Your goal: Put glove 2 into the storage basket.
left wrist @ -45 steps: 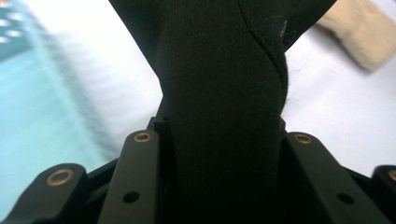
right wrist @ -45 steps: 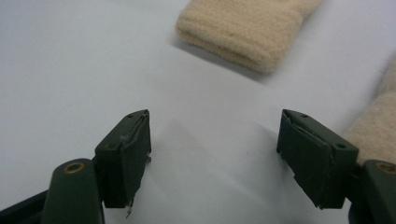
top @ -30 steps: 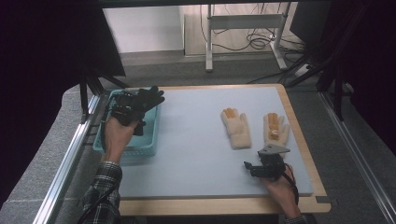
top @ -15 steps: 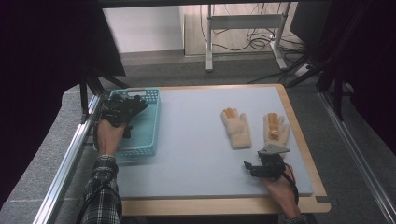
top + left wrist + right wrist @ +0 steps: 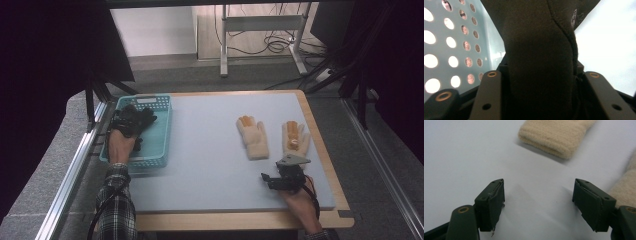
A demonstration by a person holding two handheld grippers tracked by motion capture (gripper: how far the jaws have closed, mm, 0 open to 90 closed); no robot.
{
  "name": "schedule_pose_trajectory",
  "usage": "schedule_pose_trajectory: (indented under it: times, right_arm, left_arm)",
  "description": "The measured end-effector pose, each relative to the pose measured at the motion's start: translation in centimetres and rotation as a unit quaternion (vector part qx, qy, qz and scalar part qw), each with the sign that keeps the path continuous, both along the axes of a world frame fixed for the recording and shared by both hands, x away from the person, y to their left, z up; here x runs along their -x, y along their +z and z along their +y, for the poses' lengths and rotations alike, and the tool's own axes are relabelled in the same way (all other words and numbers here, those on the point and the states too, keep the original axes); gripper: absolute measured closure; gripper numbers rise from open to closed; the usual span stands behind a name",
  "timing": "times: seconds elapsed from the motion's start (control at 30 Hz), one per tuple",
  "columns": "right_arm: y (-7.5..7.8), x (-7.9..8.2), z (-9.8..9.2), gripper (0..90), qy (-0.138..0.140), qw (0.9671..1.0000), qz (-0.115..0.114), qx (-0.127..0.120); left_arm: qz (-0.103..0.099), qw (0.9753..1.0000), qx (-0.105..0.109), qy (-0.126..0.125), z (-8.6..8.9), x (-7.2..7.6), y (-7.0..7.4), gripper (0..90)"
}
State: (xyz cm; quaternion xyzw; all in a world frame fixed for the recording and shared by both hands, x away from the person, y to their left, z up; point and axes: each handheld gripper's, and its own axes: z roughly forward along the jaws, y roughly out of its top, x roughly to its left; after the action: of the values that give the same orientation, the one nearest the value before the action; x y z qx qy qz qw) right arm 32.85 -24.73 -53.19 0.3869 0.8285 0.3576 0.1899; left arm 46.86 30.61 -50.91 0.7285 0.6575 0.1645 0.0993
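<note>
The left gripper, jaws clamped on a black fabric glove, now hangs lower over the perforated turquoise plastic basket, the glove's length pointing away from it. The right gripper rests wide open on the pale worktop, just short of two cream knitted gloves.

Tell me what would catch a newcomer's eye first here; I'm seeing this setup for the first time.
Probably the black glove clamped in the left gripper over the blue basket at the table's left edge. Next, the two cream gloves lying flat side by side on the right, with the right gripper open just short of them.
</note>
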Motion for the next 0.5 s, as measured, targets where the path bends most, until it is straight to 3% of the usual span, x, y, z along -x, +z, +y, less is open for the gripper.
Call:
schedule_pose_trajectory:
  times: [0.2, 0.33, 0.5]
  right_arm:
    - [0.00, 0.00, 0.00, 25.1, 0.000, 1.0000, 0.000, 0.000]
    - [-0.01, 0.00, 0.01, 25.1, 0.000, 1.0000, 0.000, 0.000]
    - [0.00, 0.01, 0.00, 25.1, 0.000, 1.0000, 0.000, 0.000]
  left_arm:
    - [0.013, 0.9992, -0.036, 0.008, 0.42, -0.19, -0.27, 45.9]
    - [0.018, 0.9995, -0.026, -0.005, 0.59, -0.13, -0.39, 36.6]
    - [0.021, 0.9995, -0.010, -0.020, 0.23, -0.17, -0.16, 9.2]
